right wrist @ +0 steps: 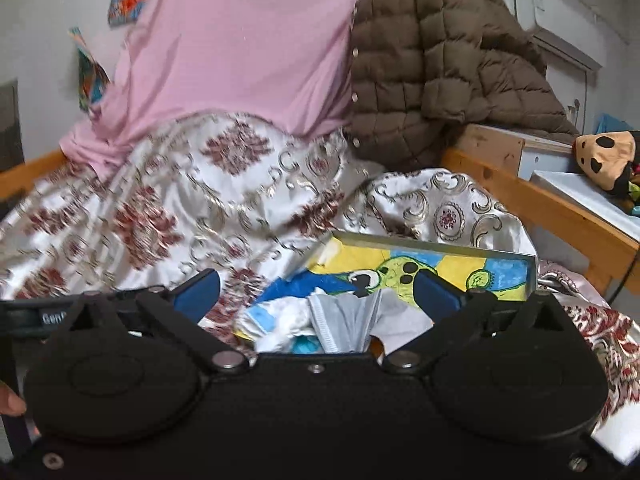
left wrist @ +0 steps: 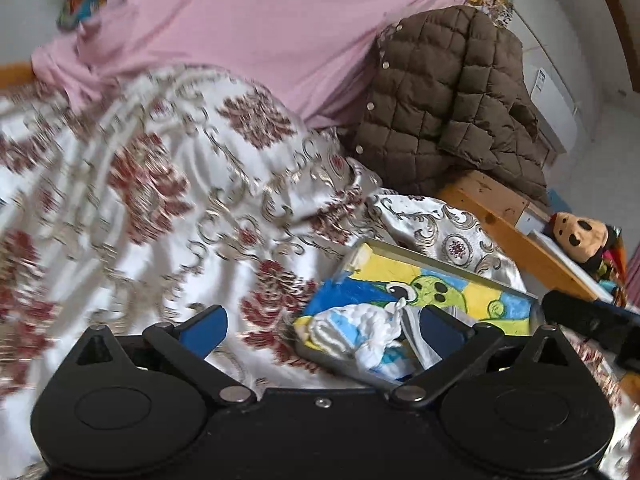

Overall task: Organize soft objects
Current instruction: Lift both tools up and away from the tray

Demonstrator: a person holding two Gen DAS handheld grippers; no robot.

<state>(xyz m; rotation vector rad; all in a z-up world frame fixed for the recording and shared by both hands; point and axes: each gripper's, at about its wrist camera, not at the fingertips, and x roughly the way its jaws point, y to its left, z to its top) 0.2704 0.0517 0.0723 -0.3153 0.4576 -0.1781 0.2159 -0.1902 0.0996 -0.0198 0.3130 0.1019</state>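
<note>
Through the left wrist camera I saw my left claw (left wrist: pixel 322 326) spread wide, its blue pads well apart and pressing on nothing. I took the shallow grey tray (left wrist: pixel 436 266) with the yellow-and-blue cartoon picture on its floor as my landmark. It lay on the bed's white satin bedspread (left wrist: pixel 168 216), patterned with dark red flowers. In the tray's near end sat the soft things: a crumpled white-and-blue cloth (left wrist: pixel 360 330) with a grey piece beside it, just ahead of the claw and between its pad lines, but not gripped. Beyond the tray's far edge a brown quilted jacket (left wrist: pixel 448 92) was heaped on the wooden bed frame (left wrist: pixel 508 232). Left of the jacket, and farther back than the tray, hung a pink sheet (left wrist: pixel 260 28). To the right of the tray, past the frame, a plush toy (left wrist: pixel 576 230) with a tan face lay on a white surface. The dark body of my other claw showed at the tray's right end.

Through the right wrist camera my right claw (right wrist: pixel 318 292) also stood fully parted and empty. The same tray (right wrist: pixel 432 242) lay straight ahead of it. A folded grey cloth (right wrist: pixel 344 320) rested in the tray's near end, beside the white-and-blue cloth (right wrist: pixel 276 320), both just under the claw's gap and untouched. The jacket (right wrist: pixel 440 60) rose behind the tray, the pink sheet (right wrist: pixel 240 48) behind and left, the plush toy (right wrist: pixel 608 156) off to the right.
</note>
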